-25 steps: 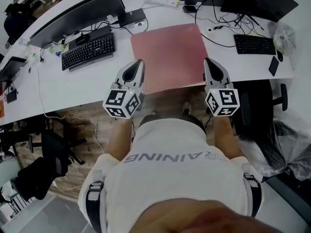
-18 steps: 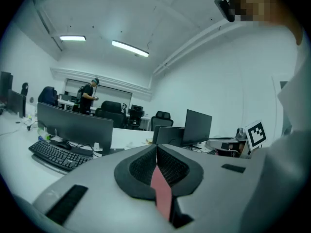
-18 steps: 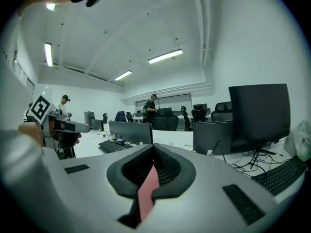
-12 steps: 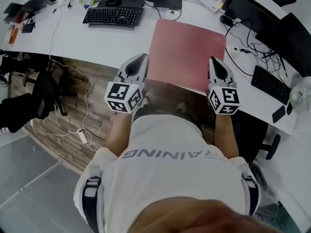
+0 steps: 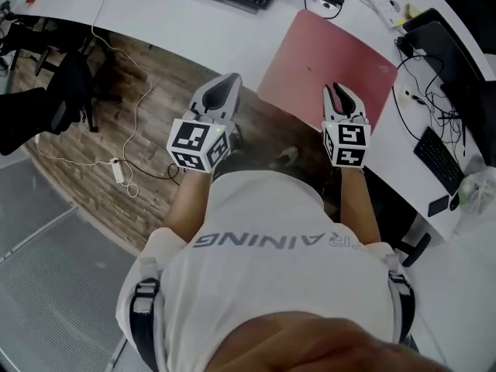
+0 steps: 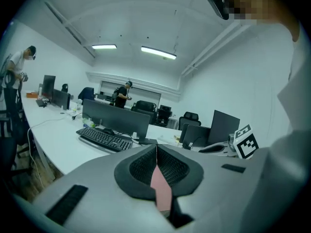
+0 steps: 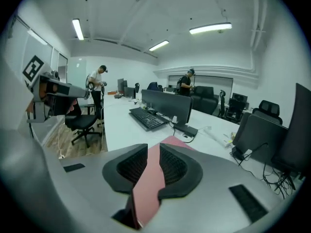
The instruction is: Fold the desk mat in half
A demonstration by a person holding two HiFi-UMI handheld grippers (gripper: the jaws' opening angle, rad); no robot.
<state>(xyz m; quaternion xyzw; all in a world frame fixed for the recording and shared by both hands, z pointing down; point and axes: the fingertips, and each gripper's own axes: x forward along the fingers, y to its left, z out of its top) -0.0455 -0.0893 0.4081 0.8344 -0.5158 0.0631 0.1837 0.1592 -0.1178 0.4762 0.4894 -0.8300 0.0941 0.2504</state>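
Mat [image 5: 325,60] lies at worktop [image 5: 194,22] near edge; left gripper [image 5: 225,84] jaws together on a pink sliver of it; right gripper [image 5: 338,93] jaws apart, just been opening — mat edge between them.

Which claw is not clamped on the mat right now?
The right claw: its jaws have just been opening and stand apart, the desk mat loose between them. The left claw is shut on the mat.

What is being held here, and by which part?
Nothing firmly. The right claw, its jaws just opening, has the pink mat showing between them, unpressed. The left claw is shut, clear of the mat; its pink sliver can't be identified.
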